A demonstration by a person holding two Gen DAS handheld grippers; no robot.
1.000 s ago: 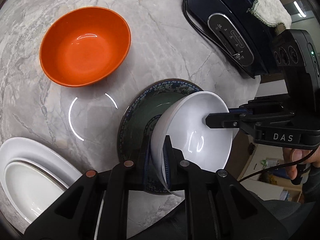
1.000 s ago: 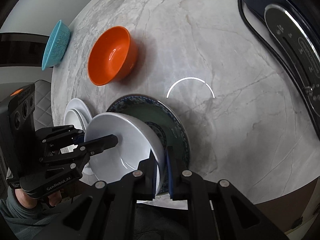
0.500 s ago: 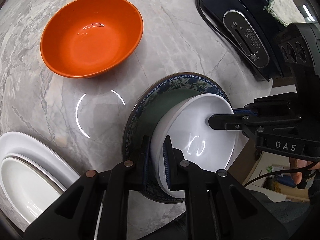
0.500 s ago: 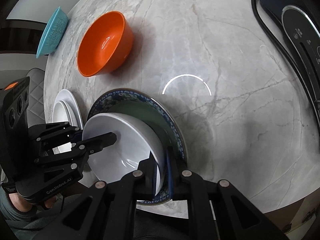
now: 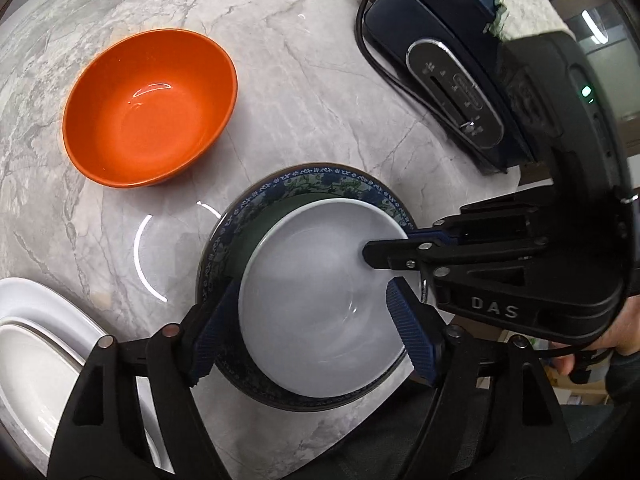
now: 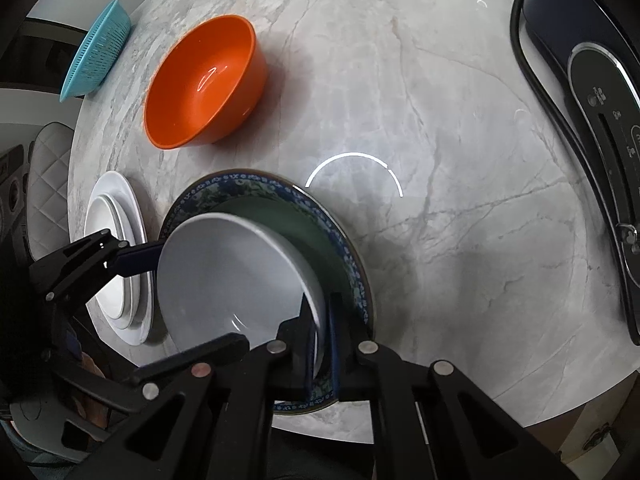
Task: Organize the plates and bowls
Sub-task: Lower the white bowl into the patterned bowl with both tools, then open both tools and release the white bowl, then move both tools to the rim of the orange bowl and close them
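A white bowl [image 5: 316,300] sits in a blue-patterned plate [image 5: 320,184] with a green centre, near the table's front edge. My left gripper [image 5: 308,320] is open, its fingers spread on either side of the bowl. My right gripper [image 6: 322,340] is shut on the bowl's rim [image 6: 316,316]; it also shows in the left wrist view [image 5: 396,256]. The bowl [image 6: 228,280] and plate [image 6: 280,200] show in the right wrist view too. An orange bowl [image 5: 148,104] stands empty further back left.
Stacked white plates [image 5: 36,344] lie at the left front. A dark blue appliance [image 5: 448,60] with a cable stands at the back right. A teal basket [image 6: 96,48] sits at the far left edge. The marble table edge [image 6: 440,412] is close in front.
The white bowl has been lowered from tilted to flat in the patterned plate. My left gripper has let go of its rim and opened wide. The right gripper stays shut on it.
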